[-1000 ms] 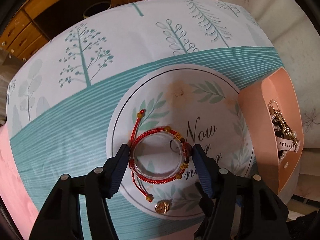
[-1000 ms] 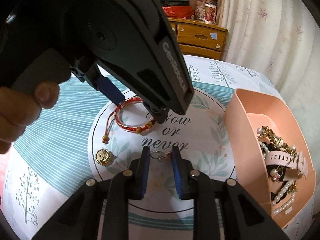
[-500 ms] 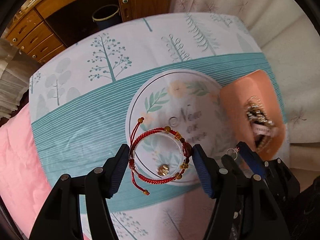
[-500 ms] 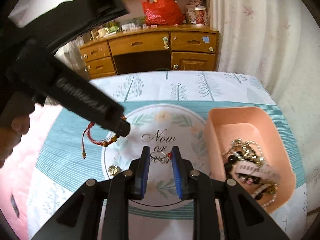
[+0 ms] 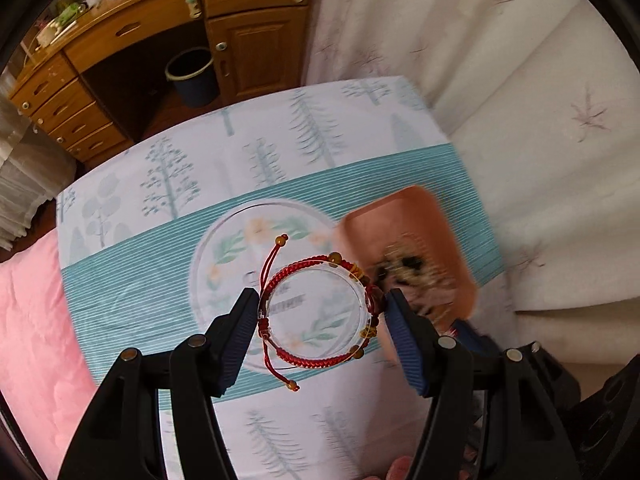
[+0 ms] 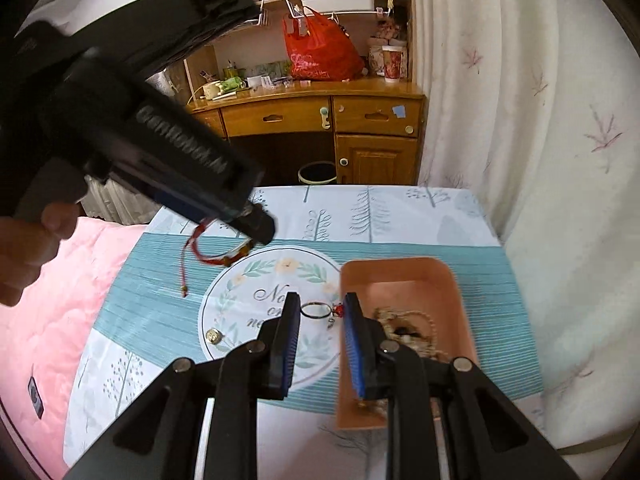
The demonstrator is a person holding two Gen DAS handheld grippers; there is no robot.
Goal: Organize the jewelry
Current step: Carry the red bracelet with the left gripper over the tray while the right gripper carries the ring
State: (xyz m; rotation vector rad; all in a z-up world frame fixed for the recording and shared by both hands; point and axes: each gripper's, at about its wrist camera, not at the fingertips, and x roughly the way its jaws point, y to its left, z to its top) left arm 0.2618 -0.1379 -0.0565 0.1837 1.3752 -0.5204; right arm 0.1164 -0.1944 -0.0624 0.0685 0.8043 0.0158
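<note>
My left gripper (image 5: 322, 312) is shut on a clear ring wrapped in a red braided bracelet (image 5: 316, 360) with amber beads, held high above the table. The same bracelet (image 6: 218, 257) hangs from the left gripper (image 6: 260, 222) in the right wrist view, its cords dangling. My right gripper (image 6: 321, 312) is shut on a small metal ring with a red charm (image 6: 316, 310), also lifted off the table. The pink tray (image 6: 460, 292) holding a heap of jewelry (image 6: 404, 330) lies to the right below. A gold coin-like piece (image 6: 213, 336) rests on the round print.
The table wears a tree-patterned cloth with a teal band (image 6: 160, 280). A pink quilt (image 6: 68, 288) lies left of it, a white curtain (image 6: 520, 140) stands at the right, and a wooden desk (image 6: 320, 116) with a dark bin (image 6: 318, 172) stands behind. A hand (image 6: 24, 252) holds the left gripper.
Both grippers have risen well above the table with their pieces. The bracelet came up off the round print, and the tray now lies under and right of both grippers.
</note>
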